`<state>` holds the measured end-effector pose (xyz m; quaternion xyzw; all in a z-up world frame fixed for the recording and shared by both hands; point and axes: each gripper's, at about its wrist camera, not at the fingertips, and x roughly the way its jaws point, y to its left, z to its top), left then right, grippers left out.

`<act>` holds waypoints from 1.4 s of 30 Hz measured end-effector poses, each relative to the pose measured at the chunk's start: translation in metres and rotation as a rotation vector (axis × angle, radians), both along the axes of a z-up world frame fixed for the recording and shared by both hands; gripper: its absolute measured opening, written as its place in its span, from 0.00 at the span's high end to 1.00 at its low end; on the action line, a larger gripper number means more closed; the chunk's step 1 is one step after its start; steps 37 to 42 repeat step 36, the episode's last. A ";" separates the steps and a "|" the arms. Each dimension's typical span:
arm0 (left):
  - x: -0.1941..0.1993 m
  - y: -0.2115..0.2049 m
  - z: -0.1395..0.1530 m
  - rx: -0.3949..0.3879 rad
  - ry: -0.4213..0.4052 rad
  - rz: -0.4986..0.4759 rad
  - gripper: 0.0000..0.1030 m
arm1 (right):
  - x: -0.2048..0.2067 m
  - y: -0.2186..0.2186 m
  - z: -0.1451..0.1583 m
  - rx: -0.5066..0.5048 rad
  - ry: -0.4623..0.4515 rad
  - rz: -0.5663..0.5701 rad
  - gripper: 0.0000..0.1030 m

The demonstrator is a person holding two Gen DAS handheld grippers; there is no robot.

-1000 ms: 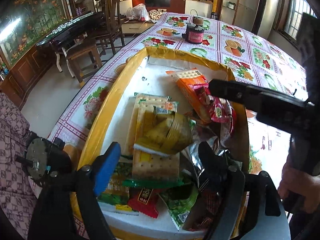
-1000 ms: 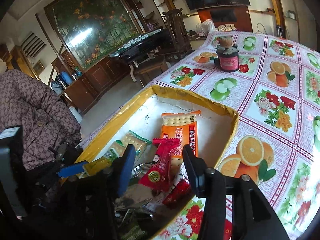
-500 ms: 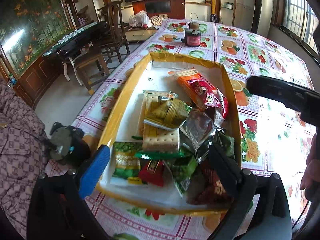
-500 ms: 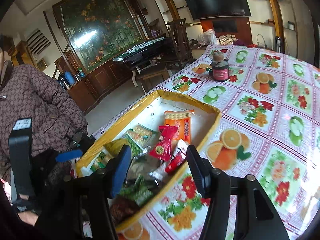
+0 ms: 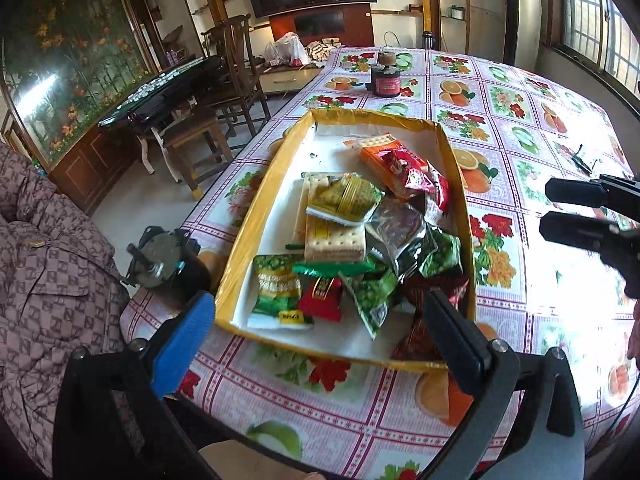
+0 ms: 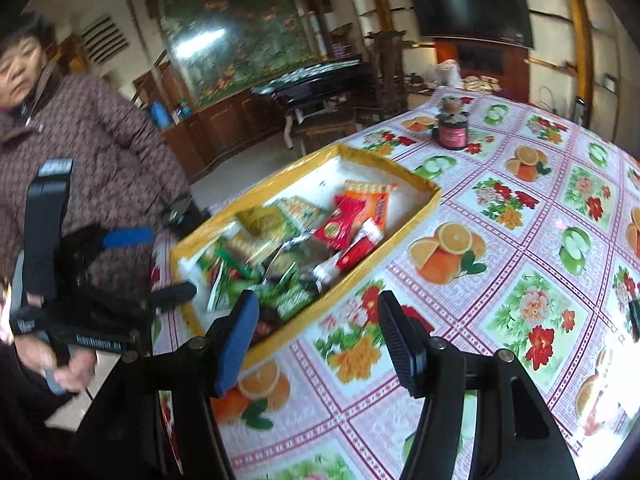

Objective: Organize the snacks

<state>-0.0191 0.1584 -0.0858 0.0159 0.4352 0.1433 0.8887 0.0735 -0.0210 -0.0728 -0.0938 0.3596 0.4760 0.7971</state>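
Note:
A yellow-rimmed white tray (image 5: 256, 220) on the flowered tablecloth holds a heap of snack packets: an orange cracker pack (image 5: 374, 152), a red packet (image 5: 412, 174), a yellow-green packet (image 5: 346, 198), crackers (image 5: 334, 238), green pea packs (image 5: 278, 292). The tray also shows in the right wrist view (image 6: 416, 210). My left gripper (image 5: 320, 336) is open and empty, hovering near the tray's near edge. My right gripper (image 6: 318, 334) is open and empty, over the tablecloth beside the tray's right side; it also shows in the left wrist view (image 5: 572, 210).
A dark jar (image 5: 385, 80) stands on the far part of the table (image 5: 520, 128); it also shows in the right wrist view (image 6: 452, 128). Wooden chairs (image 5: 224, 92) and a stool (image 5: 192, 140) stand left of the table. The person in a brown jacket (image 6: 92, 152) is at the left.
Both grippers have pulled back and up from the tray, empty. The red packet that was between the right fingers lies in the tray.

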 end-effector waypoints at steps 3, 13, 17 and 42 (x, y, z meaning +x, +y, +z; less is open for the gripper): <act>-0.009 -0.001 0.003 -0.001 -0.011 -0.001 0.00 | -0.010 0.000 -0.002 -0.008 -0.008 0.048 0.40; -0.040 0.002 0.010 -0.037 -0.055 -0.002 0.00 | -0.043 0.017 -0.006 -0.154 -0.112 0.224 0.40; -0.047 0.002 0.007 -0.035 -0.046 -0.006 0.00 | -0.050 0.022 -0.009 -0.205 -0.149 0.251 0.40; -0.060 0.001 0.015 -0.010 -0.079 0.001 0.00 | -0.055 0.030 0.001 -0.136 -0.168 0.326 0.40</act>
